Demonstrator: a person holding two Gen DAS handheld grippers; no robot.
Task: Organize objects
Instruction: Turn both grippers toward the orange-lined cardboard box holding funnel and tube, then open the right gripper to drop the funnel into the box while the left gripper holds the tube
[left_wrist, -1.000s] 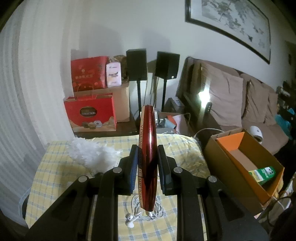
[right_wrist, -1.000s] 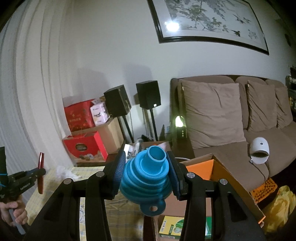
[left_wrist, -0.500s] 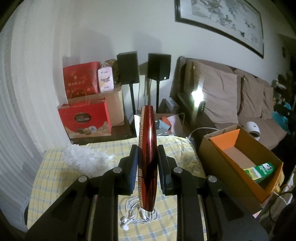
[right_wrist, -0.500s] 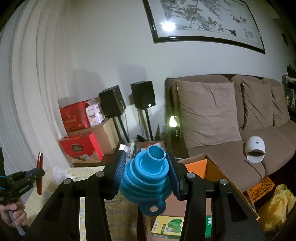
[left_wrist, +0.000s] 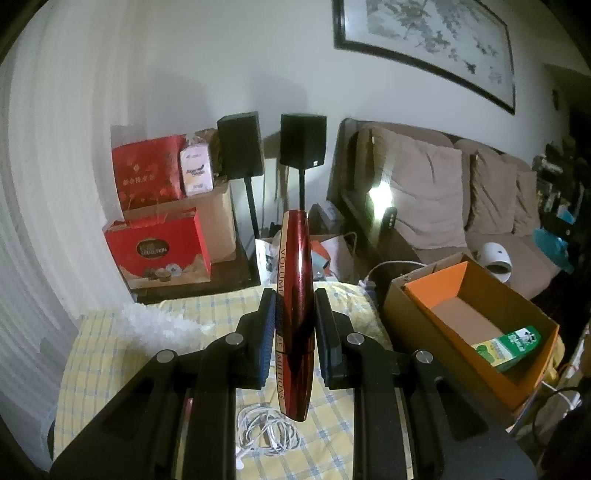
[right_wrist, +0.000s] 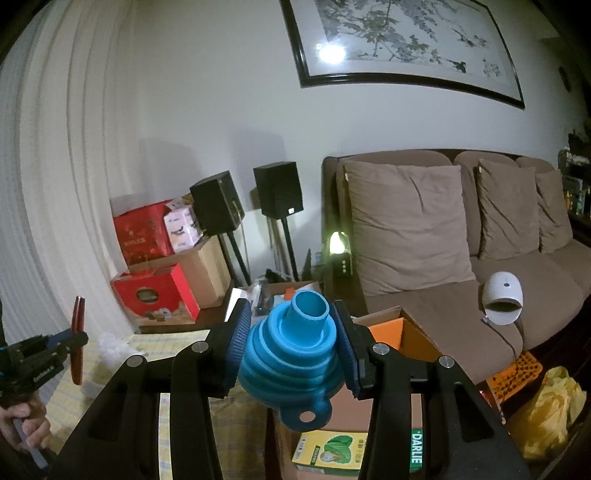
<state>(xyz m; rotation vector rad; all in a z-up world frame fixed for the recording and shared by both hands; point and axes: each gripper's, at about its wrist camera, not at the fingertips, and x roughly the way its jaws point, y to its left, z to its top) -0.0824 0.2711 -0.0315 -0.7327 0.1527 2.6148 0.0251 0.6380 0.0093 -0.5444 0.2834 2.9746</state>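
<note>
My left gripper (left_wrist: 294, 306) is shut on a slim dark-red mascara tube (left_wrist: 295, 280) held upright above the yellow checked table (left_wrist: 110, 354). The same tube (right_wrist: 78, 332) shows at the far left of the right wrist view, with a hand below it. My right gripper (right_wrist: 290, 328) is shut on a blue collapsible funnel (right_wrist: 291, 350), spout up, over the near end of an open cardboard box with an orange lining (right_wrist: 388, 328). That box (left_wrist: 469, 314) stands right of the table and holds a green toothpaste carton (left_wrist: 508, 345), also the carton (right_wrist: 332, 450) under the funnel.
White earphones (left_wrist: 266, 432) and a white fluffy duster (left_wrist: 155, 321) lie on the table. Behind it stand red gift boxes (left_wrist: 159, 247), two black speakers (left_wrist: 303, 140) and a small lamp (left_wrist: 380, 195). A brown sofa (right_wrist: 461, 258) with a white device (right_wrist: 502, 299) fills the right.
The left gripper has drifted with the mascara tube, so the table and box sit a little lower and more to the left in its view. The right gripper has stayed put with the funnel.
</note>
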